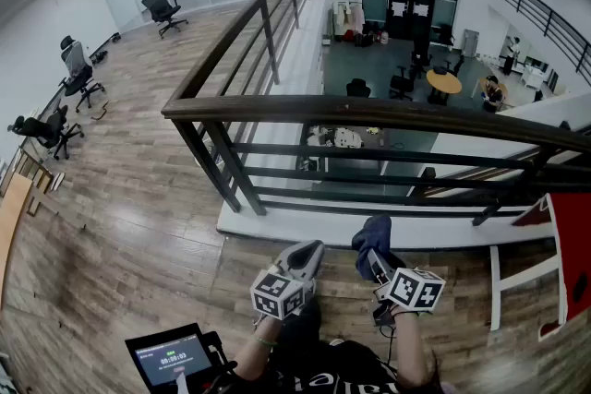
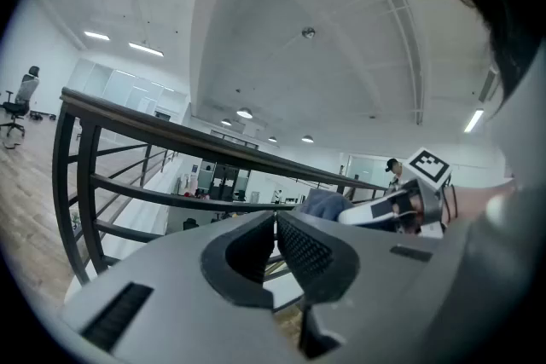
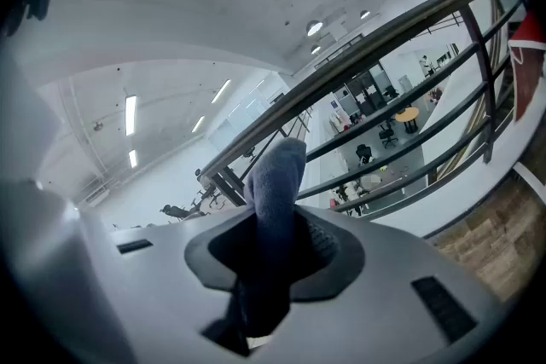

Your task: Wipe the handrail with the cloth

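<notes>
**Cloth clamped in the right gripper, short of the rail**

Only the head view shows the whole layout. The dark handrail (image 1: 369, 111) runs left to right across the scene in front of the person, then turns at its left corner and runs away into the far distance. Both grippers sit side by side on the near side of it, over the wooden floor (image 1: 138, 226). A small screen (image 1: 171, 355) shows near left.

The right gripper view gives what the head view cannot: the right gripper (image 3: 286, 243) is closed on the blue cloth (image 3: 277, 183). The cloth stands out of the jaws as a rolled tongue, its long axis along the jaws and its rounded end towards the handrail (image 3: 358, 55). Whether it touches the rail is unclear there; in the head view the cloth (image 1: 372, 235) lies apart from it.

The left gripper view shows the left gripper (image 2: 275, 234) with its jaws drawn together, nothing between them.

Both forearms reach forward, with the marker cubes upward. The left gripper (image 1: 303, 256) and right gripper (image 1: 377, 265) aim at the rail.
</notes>
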The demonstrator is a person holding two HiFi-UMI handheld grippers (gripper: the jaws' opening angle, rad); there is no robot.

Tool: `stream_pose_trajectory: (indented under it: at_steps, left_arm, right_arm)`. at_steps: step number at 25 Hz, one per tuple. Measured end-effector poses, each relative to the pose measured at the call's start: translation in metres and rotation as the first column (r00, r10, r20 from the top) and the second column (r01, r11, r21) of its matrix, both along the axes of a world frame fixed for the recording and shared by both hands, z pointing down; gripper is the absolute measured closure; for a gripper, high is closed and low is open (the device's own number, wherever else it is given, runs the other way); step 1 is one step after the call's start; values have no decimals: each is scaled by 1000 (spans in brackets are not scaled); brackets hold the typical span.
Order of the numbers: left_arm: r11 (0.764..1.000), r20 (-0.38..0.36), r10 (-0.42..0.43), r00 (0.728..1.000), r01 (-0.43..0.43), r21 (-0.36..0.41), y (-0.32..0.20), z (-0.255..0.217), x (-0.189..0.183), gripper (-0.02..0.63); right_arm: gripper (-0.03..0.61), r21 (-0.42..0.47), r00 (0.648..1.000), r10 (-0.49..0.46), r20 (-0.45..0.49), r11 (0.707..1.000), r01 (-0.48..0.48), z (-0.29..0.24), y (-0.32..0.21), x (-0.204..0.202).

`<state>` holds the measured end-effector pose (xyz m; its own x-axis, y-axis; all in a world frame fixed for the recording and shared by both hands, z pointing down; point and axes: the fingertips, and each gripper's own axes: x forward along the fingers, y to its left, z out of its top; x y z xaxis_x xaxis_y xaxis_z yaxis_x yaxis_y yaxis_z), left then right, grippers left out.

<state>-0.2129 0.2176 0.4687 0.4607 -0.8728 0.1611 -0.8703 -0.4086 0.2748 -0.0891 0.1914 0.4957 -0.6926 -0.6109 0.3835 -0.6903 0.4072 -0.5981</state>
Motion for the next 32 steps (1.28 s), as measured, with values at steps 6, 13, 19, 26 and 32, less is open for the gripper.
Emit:
stream_pose_trajectory:
  at_steps: [6,13,19,26,32]
  left_arm:
    - [999,32,22,999,-21,-31,-72,-2,-56,611]
    - [996,54,42,998,-37,-76,-130,13,-124,611]
    - [993,24,-19,1000,22,-116,-173,33,-185,611]
    - [991,-7,24,1000,-24,-130,-217,45,-216,611]
    - [987,-22,65,998,-68,-145,-241,53,-206,611]
  right_arm:
    - [480,17,999,26,21,1000,-26,-29,-81,-48]
    - [480,129,994,-61,88,990,50,-91,-183,-149]
    - [480,179,976,-187,115,970,165,-122,-248,-263]
    - [480,128,966,-196,169,976,176,-118,-306,-337]
    - [480,41,970,-93,226,995,86,-106,-337,-312]
